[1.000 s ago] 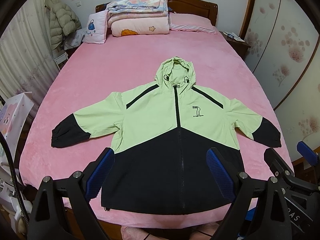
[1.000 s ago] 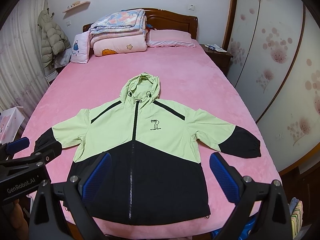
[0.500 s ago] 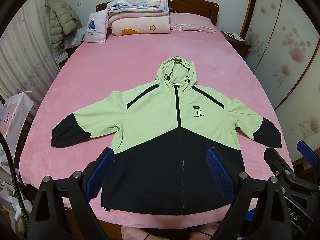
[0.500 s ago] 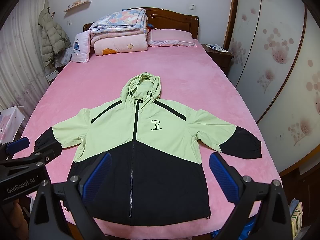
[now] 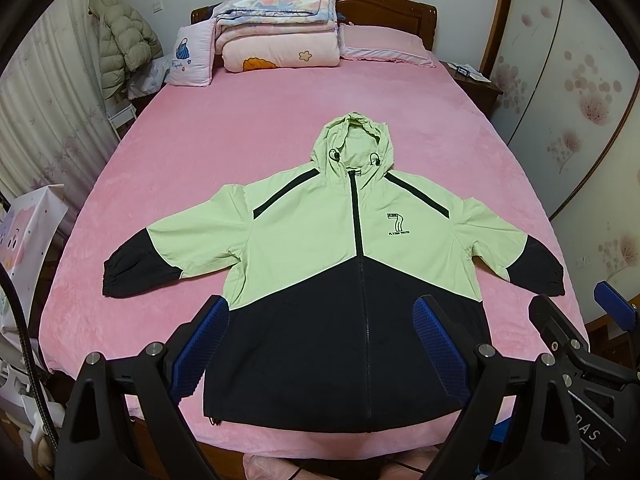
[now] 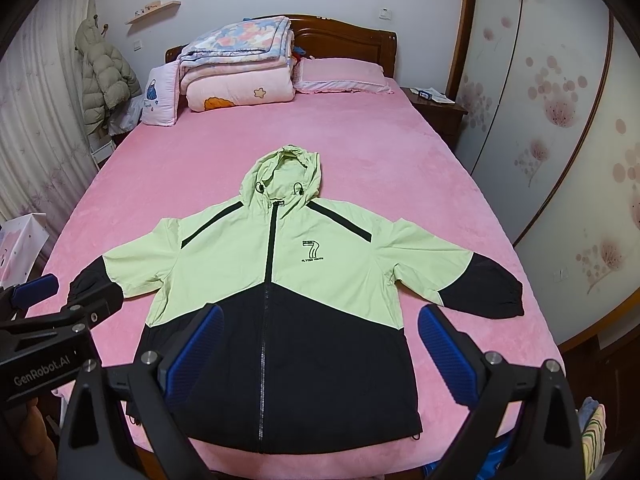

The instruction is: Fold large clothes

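A bed (image 5: 248, 152) with a pink cover fills the room, its dark wooden headboard (image 5: 384, 4) against the wall. Folded quilts (image 5: 276, 28) are stacked at its head, with a pink pillow (image 5: 384, 46) to their right and a white cushion (image 5: 190, 58) to their left. A puffy coat (image 5: 120, 40) hangs by the curtain (image 5: 36, 120). A nightstand (image 6: 436, 110) stands beside the flowered wardrobe (image 6: 560, 120).

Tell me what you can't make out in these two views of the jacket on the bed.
- Left wrist view: the jacket hem's right end is hidden behind a gripper finger.
- Right wrist view: the left cuff is partly covered by the left gripper.
- Both views: the small lettering under the chest logo is too small to read with certainty.
- Both views: the jacket's back lies against the bed, unseen.
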Demonstrator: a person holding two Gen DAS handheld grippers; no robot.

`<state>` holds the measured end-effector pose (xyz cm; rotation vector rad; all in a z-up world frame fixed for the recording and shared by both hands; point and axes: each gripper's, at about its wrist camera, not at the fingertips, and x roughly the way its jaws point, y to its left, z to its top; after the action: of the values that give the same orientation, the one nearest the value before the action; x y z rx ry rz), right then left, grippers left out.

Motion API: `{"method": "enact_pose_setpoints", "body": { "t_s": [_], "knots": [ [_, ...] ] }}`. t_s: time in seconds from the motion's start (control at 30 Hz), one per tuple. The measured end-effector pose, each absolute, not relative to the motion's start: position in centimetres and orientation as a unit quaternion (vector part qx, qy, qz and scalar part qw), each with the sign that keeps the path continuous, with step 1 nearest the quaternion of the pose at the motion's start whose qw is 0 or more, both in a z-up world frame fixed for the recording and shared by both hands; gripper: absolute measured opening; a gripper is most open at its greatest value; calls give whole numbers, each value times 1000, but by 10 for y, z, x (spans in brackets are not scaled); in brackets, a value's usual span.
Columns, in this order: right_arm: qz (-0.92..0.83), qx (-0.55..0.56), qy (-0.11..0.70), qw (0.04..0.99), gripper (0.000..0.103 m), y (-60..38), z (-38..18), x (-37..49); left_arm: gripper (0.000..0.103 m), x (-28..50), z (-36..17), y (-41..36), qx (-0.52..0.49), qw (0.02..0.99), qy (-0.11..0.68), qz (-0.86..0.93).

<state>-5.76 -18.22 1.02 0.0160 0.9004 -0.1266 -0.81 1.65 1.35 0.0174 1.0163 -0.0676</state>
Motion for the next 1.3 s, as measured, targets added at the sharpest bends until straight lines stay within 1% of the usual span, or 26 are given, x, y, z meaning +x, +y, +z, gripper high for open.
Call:
{"method": "enact_pose_setpoints", "body": {
  "t_s": [0.63,0.9,1.3],
  "knots": [
    [-71,10,420,905,98,-180,16,-45,93,14,17,22,13,879,474,-46],
    [-77,2,404,912,98,-179,26,-43,93,22,29,21,11,892,448,-52],
    [-124,27,351,928,98,-230,53,-50,93,29,59,-15,16,912,401,-86]
  ]
}}
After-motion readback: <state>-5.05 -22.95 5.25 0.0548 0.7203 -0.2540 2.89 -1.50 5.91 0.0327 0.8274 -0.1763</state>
